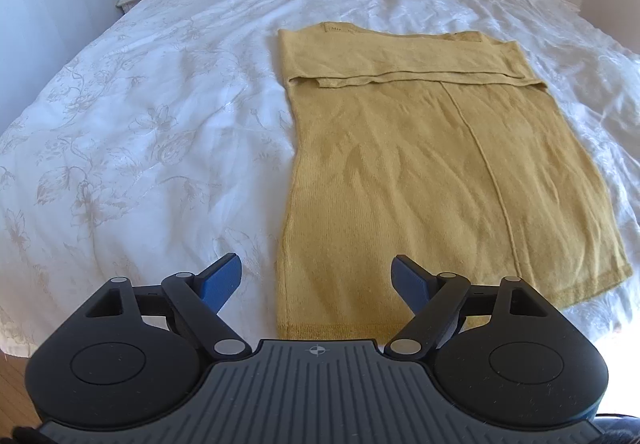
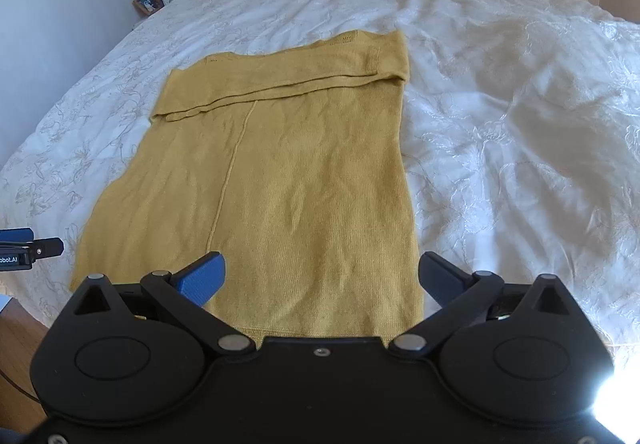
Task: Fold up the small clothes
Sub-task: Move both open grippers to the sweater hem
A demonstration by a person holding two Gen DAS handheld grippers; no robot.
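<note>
Mustard knit top [image 2: 280,171] (top edge folded) on white bedspread [image 2: 500,115]

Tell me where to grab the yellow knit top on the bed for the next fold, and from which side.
Probably the near hem corners of the yellow knit top. It lies flat with the far end already folded over, so the hem is the free edge. Bring the open left gripper and right gripper in low from the near bed edge, one per corner.

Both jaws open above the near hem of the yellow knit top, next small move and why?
Probably lower both grippers and pinch the near hem corners. The mustard-yellow knit top lies flat on the white embroidered bedspread, its far end already folded over. The left gripper and right gripper hover open at the hem, holding nothing, so gripping the hem looks like the step before folding it away.
</note>
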